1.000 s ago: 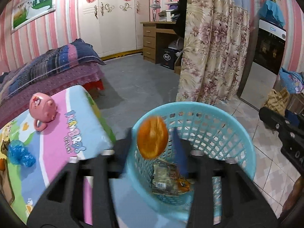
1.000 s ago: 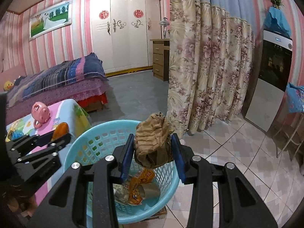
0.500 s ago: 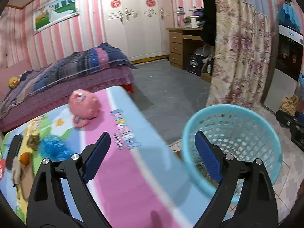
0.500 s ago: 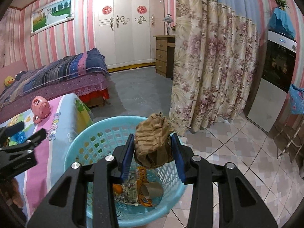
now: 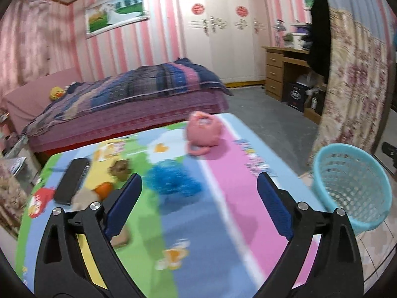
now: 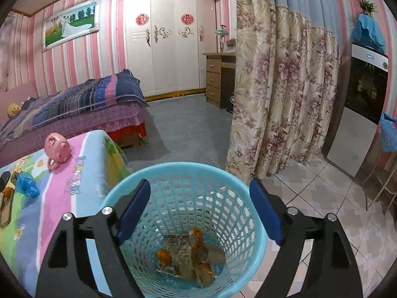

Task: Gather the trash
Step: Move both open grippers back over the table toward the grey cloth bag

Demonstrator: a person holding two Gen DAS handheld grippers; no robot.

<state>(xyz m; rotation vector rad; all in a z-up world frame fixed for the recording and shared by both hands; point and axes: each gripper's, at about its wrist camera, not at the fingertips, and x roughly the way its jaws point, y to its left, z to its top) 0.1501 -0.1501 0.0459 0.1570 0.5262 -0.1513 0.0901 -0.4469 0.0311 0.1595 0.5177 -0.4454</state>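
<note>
Blue crumpled bag [image 5: 172, 182] is the nearest trash ahead of the left tool [image 5: 198, 208]: it lies on the cartoon-print counter [image 5: 223, 223] just above the gap between the jaws, nearer the left-hand pad. Left tool's jaws have just been opening and now stand wide, nothing between them.

More scraps sit at the left of that frame: an orange piece [image 5: 104, 189], a brown crumpled lump [image 5: 120, 170], a tan one [image 5: 83, 198] partly behind the left finger. Black remote [image 5: 72, 183] lies right beside them; pink piggy bank [image 5: 202, 135] stands further up, above and right of the bag.

Right tool [image 6: 199, 209] hangs over the turquoise basket [image 6: 223, 181], jaws have just been opening, pads clear and empty. Wrappers, an orange piece and brownish bits [image 6: 188, 255] lie at the basket bottom, lower centre.

Risks, judged:
- Left view is motion-blurred; closing at speed could pinch the counter cover along with the bag, or miss it.
- Thin bag is springy and light, so it may slide out of a loose pinch on the way to the basket.
- Remote touches or nearly touches the orange and tan scraps, so a wide grab there could take it too.
- Basket stands at the counter's edge, far right in the left view; a swinging tool could tip it.
</note>
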